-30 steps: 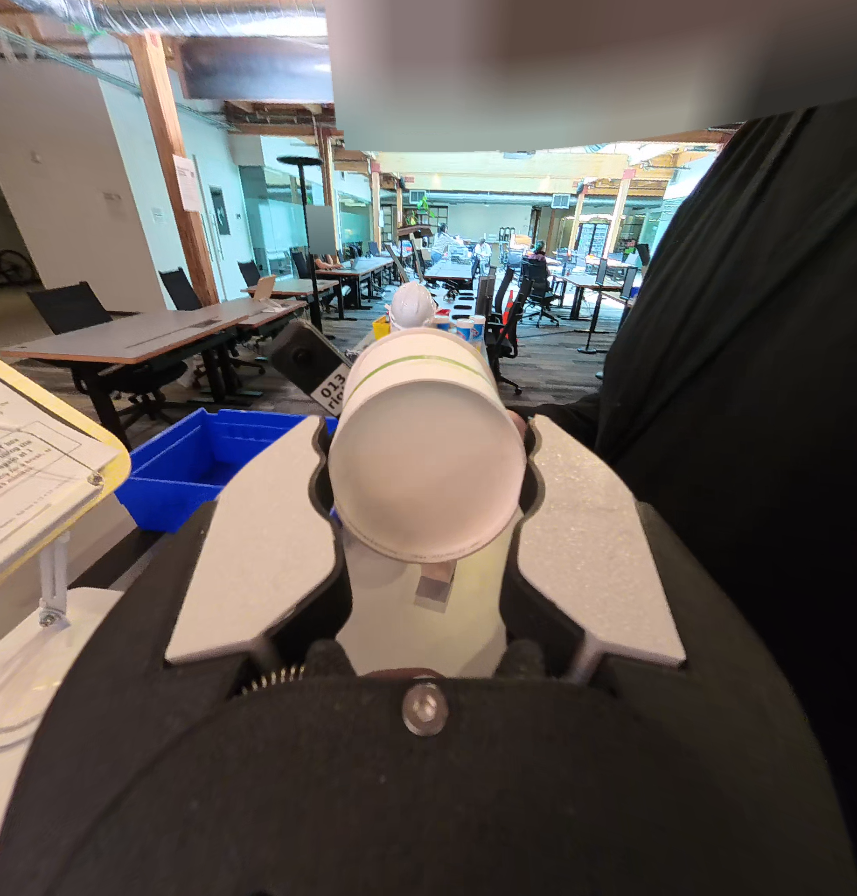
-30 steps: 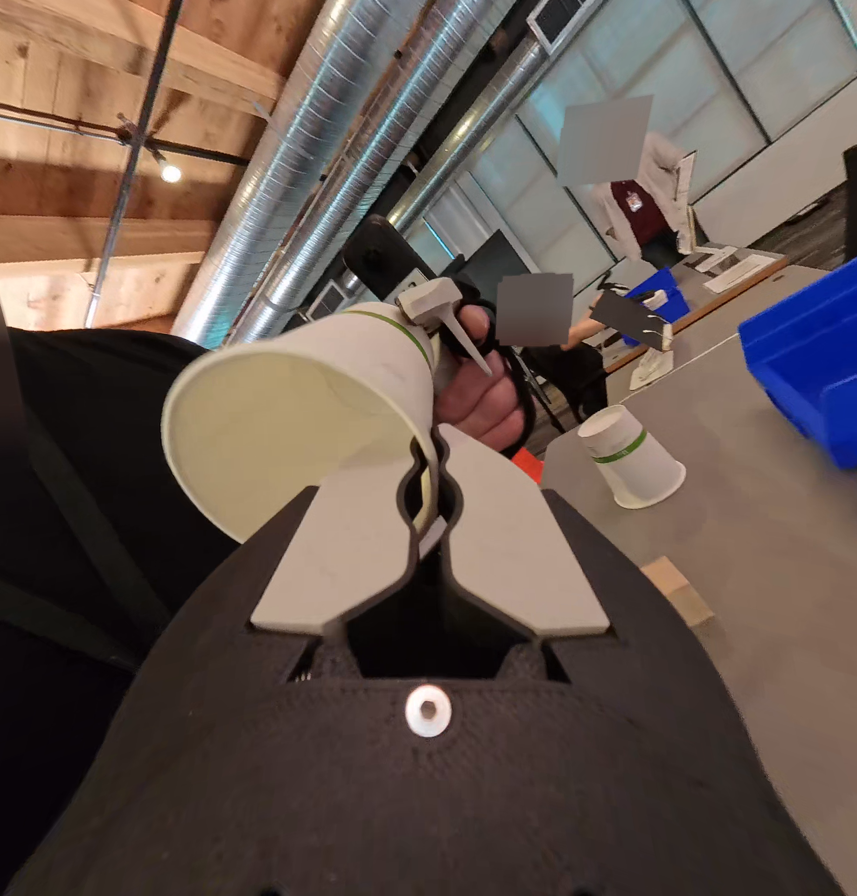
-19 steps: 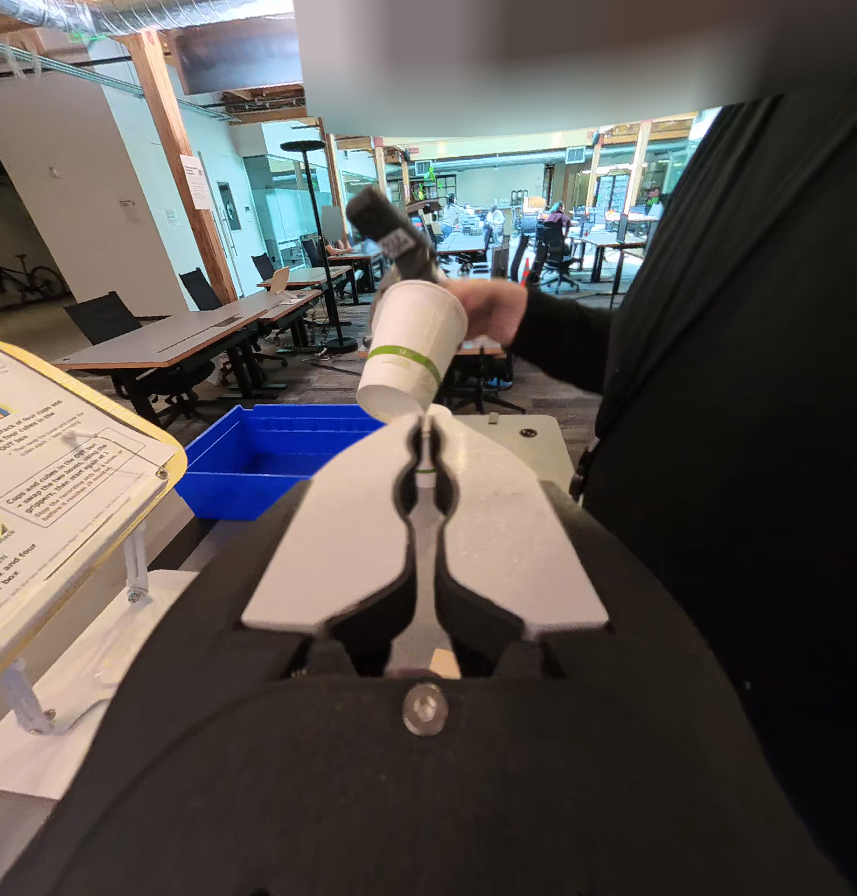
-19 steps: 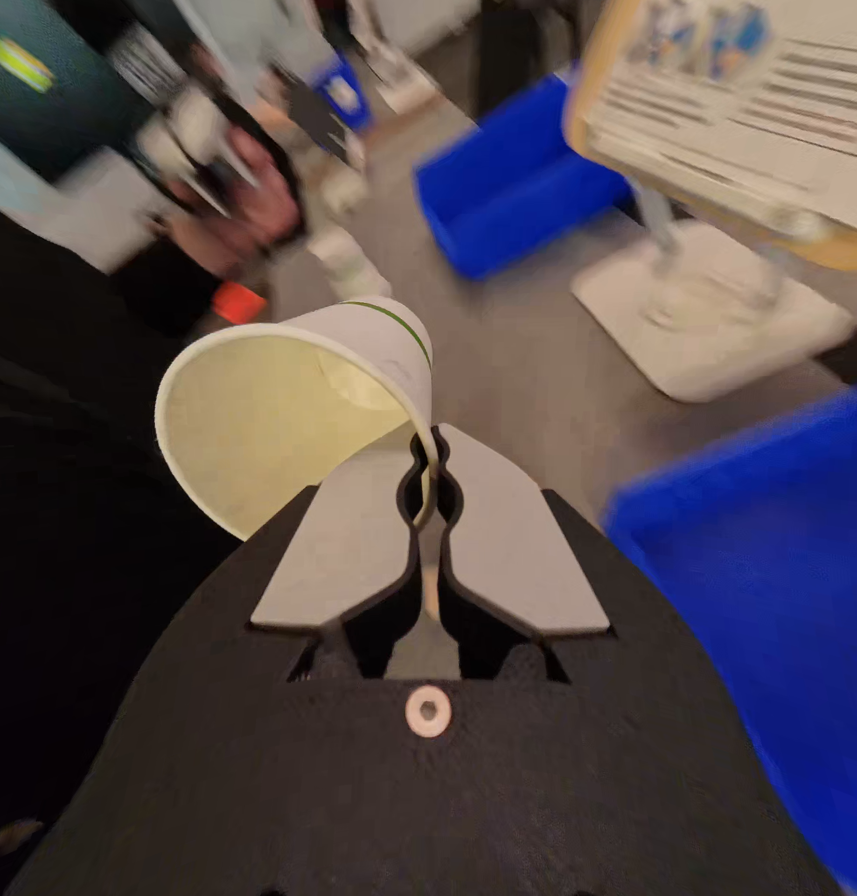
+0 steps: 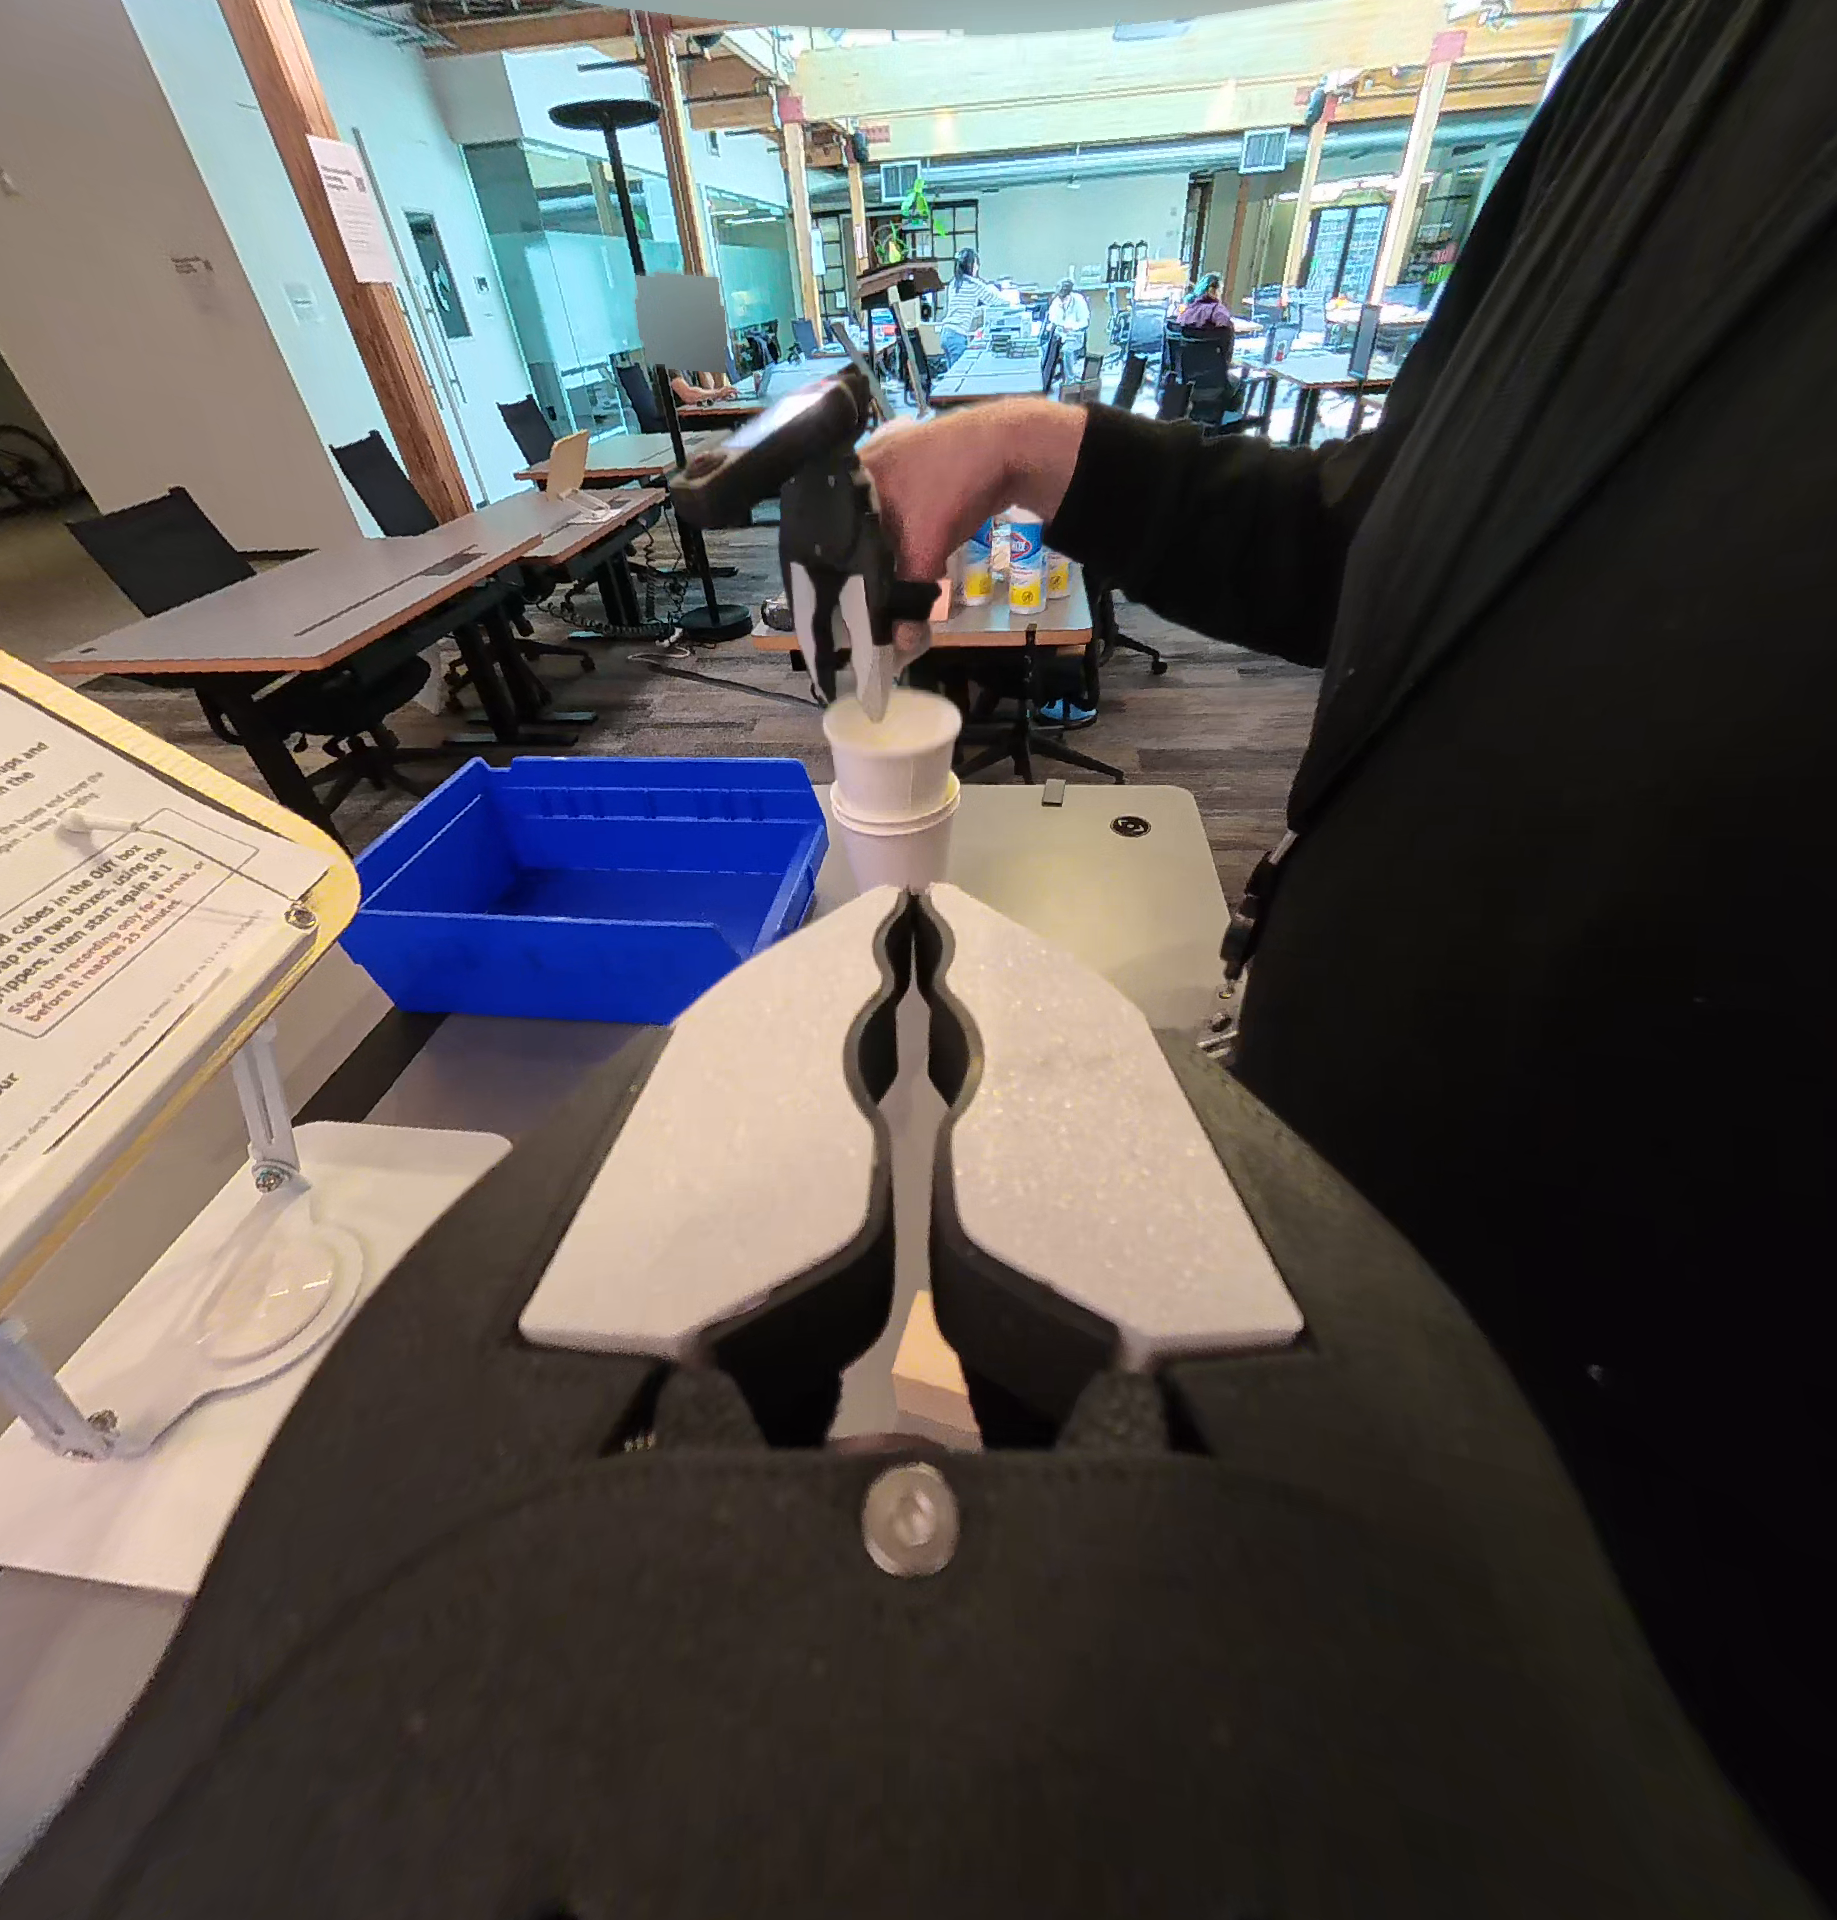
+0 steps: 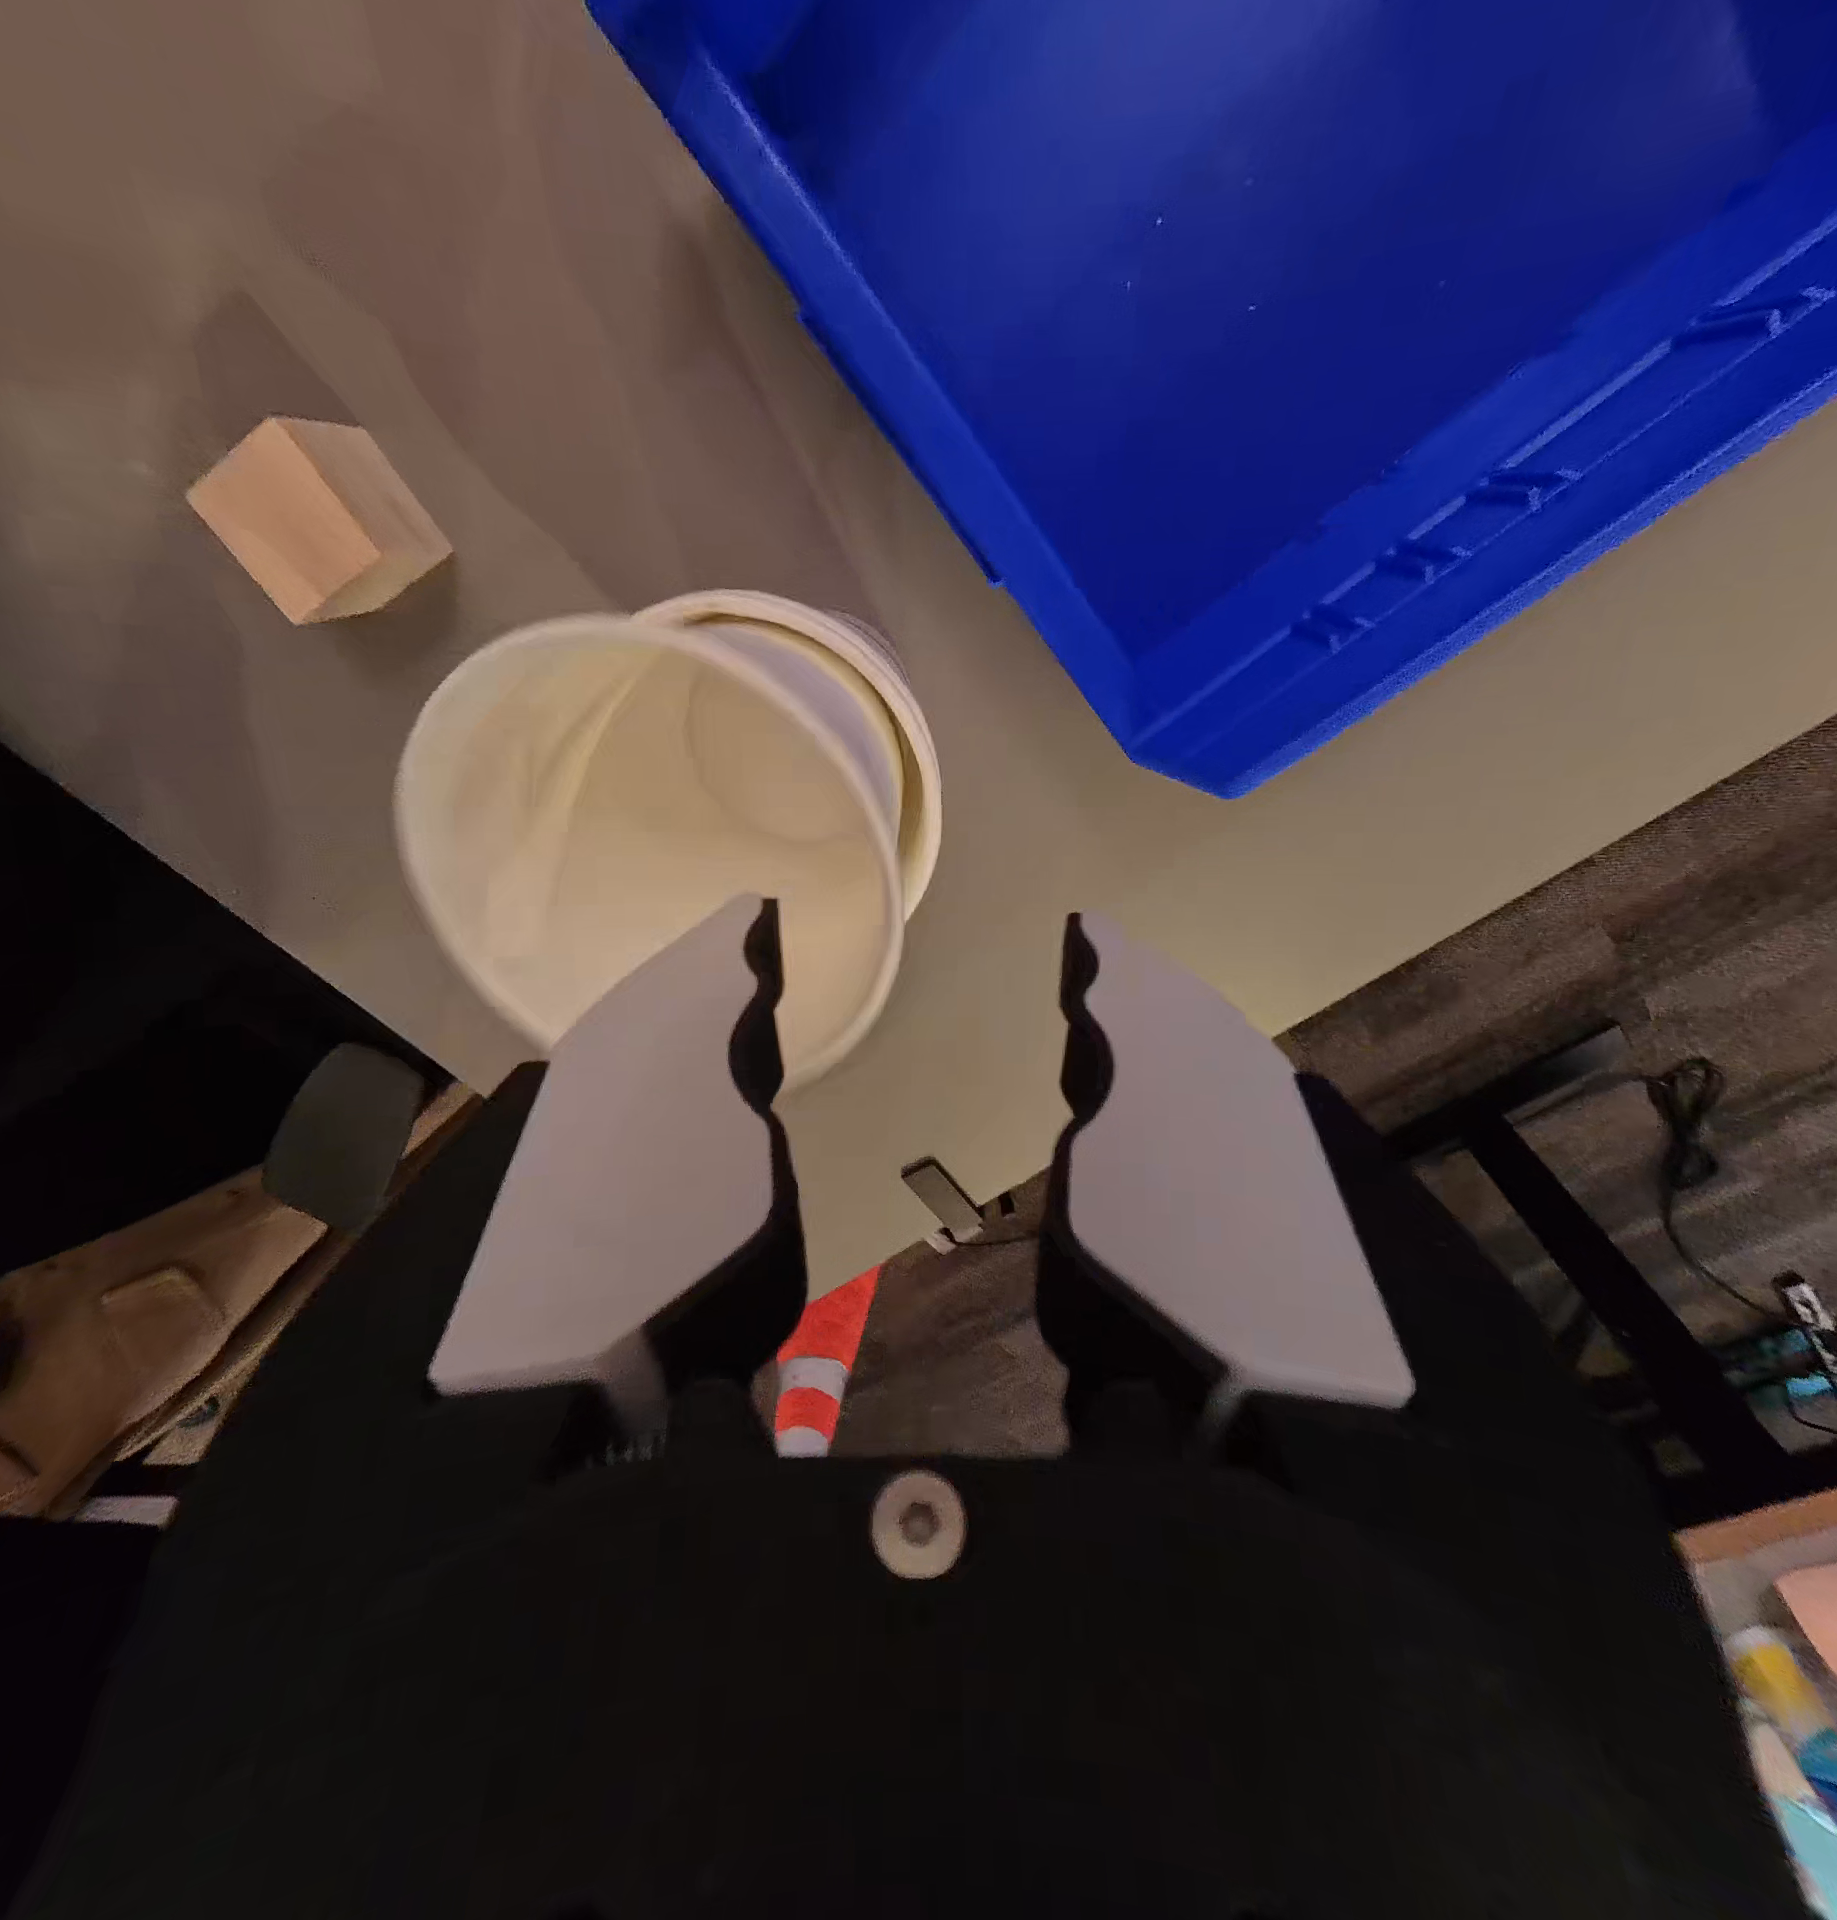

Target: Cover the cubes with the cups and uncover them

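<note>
Stacking looks like the step in hand: uncovering seems finished and the paper cups are being nested upright on the grey table (image 5: 1080, 862). At far left in the left wrist view a printed instruction sheet in a yellow-edged clear stand (image 5: 114, 935) leans over the table; it bears lines of black and some red print, which I leave unread. Next comes an open blue bin (image 5: 581, 894) with nothing visible inside, and just right of it the cup stack (image 5: 893, 800), with the right gripper (image 5: 852, 665) poised at the top cup's rim. The left gripper (image 5: 914, 914), in the foreground, has its fingers nearly together with nothing between the tips; a pale wooden cube (image 5: 929, 1382) shows on the table through the gap low between them. In the right wrist view a bare wooden cube (image 6: 311, 520) lies uncovered at left, near the nested cups (image 6: 665, 821) but apart from them, with the blue bin's wall (image 6: 893, 416) to the right. The right gripper's (image 6: 919, 935) fingers stand wide apart, one tip over the top cup's mouth, gripping nothing. The top cup sits tilted, so the next move probably calls for seating it square, or for backing away without tipping the stack. Distant bottles on a far desk carry labels too small to matter.
</note>
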`<move>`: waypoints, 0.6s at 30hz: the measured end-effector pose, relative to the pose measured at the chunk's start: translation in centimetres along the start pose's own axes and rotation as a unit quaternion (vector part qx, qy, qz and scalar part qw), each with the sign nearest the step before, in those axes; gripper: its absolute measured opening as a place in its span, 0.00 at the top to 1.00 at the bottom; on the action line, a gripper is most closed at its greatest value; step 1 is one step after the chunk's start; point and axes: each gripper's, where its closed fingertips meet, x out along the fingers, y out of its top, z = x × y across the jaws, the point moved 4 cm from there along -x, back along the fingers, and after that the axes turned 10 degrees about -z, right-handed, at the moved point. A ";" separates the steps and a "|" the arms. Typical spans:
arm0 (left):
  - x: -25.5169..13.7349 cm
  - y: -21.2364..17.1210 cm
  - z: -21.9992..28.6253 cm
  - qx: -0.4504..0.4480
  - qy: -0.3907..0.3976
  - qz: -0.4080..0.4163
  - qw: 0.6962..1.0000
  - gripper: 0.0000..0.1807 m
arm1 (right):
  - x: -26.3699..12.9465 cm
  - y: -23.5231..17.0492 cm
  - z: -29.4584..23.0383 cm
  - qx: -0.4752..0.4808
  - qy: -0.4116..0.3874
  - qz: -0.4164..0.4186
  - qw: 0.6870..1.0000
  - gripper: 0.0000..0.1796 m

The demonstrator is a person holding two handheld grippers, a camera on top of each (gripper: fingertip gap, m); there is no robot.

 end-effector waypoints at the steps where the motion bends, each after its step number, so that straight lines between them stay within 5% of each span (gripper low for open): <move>1: -0.2 -0.1 0.0 -0.001 0.004 -0.005 1.000 1.00 | -0.1 0.0 -0.1 -0.005 -0.002 0.000 1.000 0.68; 9: -7.0 -2.9 -0.9 -0.034 0.159 -0.130 0.978 0.83 | -5.7 2.9 -3.4 -0.043 -0.017 0.149 0.988 0.76; 14: -13.8 -8.1 -1.2 -0.098 0.267 -0.266 0.921 0.54 | -6.5 6.5 -8.9 -0.099 0.004 0.207 0.973 0.79; 18: -17.9 -14.5 -0.8 -0.159 0.281 -0.359 0.876 0.41 | -5.9 9.9 -13.4 -0.129 0.036 0.224 0.965 0.80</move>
